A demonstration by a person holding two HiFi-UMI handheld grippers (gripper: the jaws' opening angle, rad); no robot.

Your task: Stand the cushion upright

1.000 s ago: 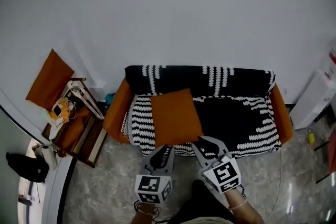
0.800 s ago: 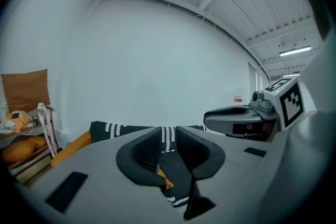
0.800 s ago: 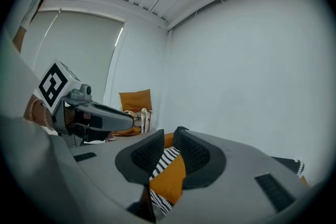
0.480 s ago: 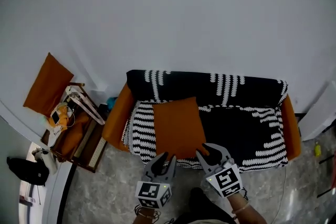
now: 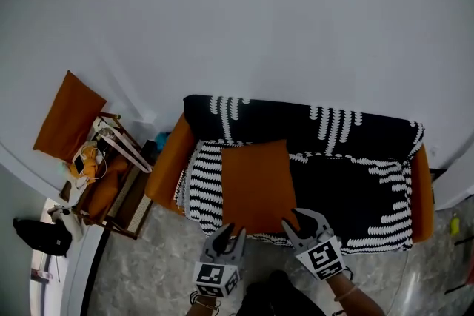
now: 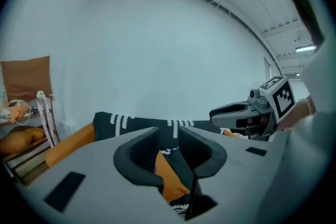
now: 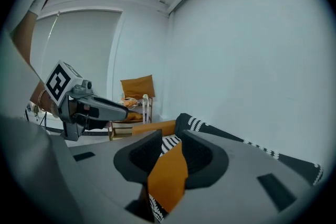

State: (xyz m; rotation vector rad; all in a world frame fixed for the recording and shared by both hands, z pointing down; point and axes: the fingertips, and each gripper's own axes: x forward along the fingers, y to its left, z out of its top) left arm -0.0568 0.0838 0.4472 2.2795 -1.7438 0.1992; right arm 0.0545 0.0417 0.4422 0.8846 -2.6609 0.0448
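The square orange fabric cushion lies flat on the seat just ahead of both tongs. It rests on the black-and-white patterned throw that covers the orange sofa. Our left tongs are at its near left corner and our right tongs at its near right corner. Both pairs have just been opening and stand spread. In each gripper view a corner of the cushion shows between the jaws, and we see no pad pressing on it yet.

We judge the cushion light, soft and floppy. It would likely sag if lifted by one corner, and the cloth may slip out of a shallow bite. So we would bite deep on both near corners, seam included, and raise them together, tipping the cushion about its far edge.

Beyond the tongs, the draped backrest offers something to lean it on, with the pale wall behind. Right of the right tongs the seat is open throw. Left of the left tongs the orange armrest stands near the cushion's side. The throw looks loose and could ride up with the cushion, so we would keep the pads off it.
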